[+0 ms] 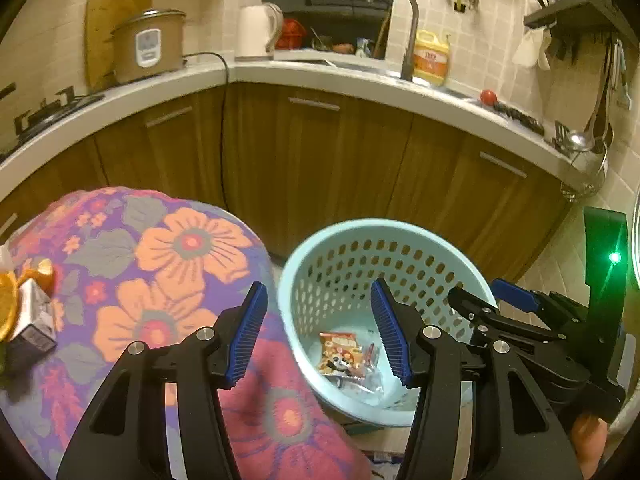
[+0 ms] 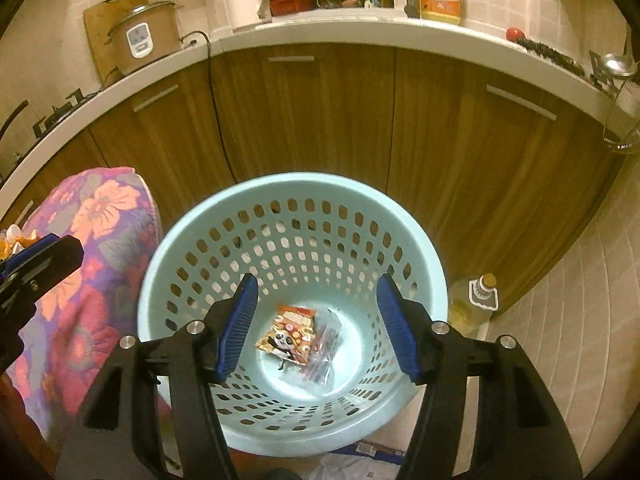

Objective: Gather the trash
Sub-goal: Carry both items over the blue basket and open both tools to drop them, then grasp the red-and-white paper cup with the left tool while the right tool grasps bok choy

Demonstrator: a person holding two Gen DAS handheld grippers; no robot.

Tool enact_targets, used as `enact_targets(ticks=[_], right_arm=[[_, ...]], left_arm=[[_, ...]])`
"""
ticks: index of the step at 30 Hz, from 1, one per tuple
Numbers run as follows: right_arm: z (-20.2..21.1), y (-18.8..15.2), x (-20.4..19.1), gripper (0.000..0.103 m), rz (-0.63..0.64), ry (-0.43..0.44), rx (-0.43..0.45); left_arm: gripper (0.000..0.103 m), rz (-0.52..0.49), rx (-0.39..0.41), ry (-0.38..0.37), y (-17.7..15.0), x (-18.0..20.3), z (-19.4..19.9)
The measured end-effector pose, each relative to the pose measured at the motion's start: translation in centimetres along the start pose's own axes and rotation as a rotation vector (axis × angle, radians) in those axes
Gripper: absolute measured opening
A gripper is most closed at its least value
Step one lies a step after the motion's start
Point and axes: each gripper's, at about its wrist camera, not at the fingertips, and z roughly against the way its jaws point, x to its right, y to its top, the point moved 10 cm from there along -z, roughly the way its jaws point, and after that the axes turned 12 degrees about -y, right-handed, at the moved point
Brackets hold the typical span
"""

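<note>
Now both grippers, left and right, gape empty above the basket (snack wrapper at its bottom).

We note the basket as smooth pale-blue plastic, perforated. Snack wrapper inside: glossy printed film. Floral cloth looks matt, woven. Cabinet doors show satin wood grain; faucet brushed metal. Gripper pads are ribbed blue.

The basket is pale blue with rows of holes. A red-orange wrapper with a panda print lies inside. The cloth is purple with orange and pink flowers and grey leaves. The fingers carry blue ribbed pads on black. The cabinets are brown wood-grain.
</note>
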Motion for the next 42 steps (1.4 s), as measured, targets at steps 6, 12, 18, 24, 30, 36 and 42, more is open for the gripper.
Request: enact_targets(ticks=[6,12,18,24,30,36,42], right_arm=[[2.7,1.2,-2.1,0.058,0.008,0.038,0.063],[6.0,2.2,-6.3,0.058,0.052,0.110,0.137],[8.7,2.1,-12.6,0.058,0.118,0.205,0.174],[11.7,1.4,-20.0,0.058,0.221,0.293,0.207],[14.2,0.5,-26.7,0.058,0.304,0.365,0.237],[15.9,-0.5,-32.9,0.058,0.365,0.448,0.251],[17.5,-1.5,-37.9,0.058,0.424,0.517,0.275]], left_arm=[[0.057,0.029,0.069,0.007,0.6,-1.4,3.3],[0.071,0.062,0.179,0.035,0.9,-4.0,8.5],[0.072,0.098,0.252,0.132,0.2,-8.2,14.3],[0.073,0.160,0.314,0.279,-1.8,-14.3,21.4],[0.073,0.272,0.346,0.454,-5.7,-21.7,28.7],[0.073,0.396,0.349,0.575,-10.4,-27.8,34.0],[0.073,0.512,0.355,0.602,-14.0,-31.9,36.3]])
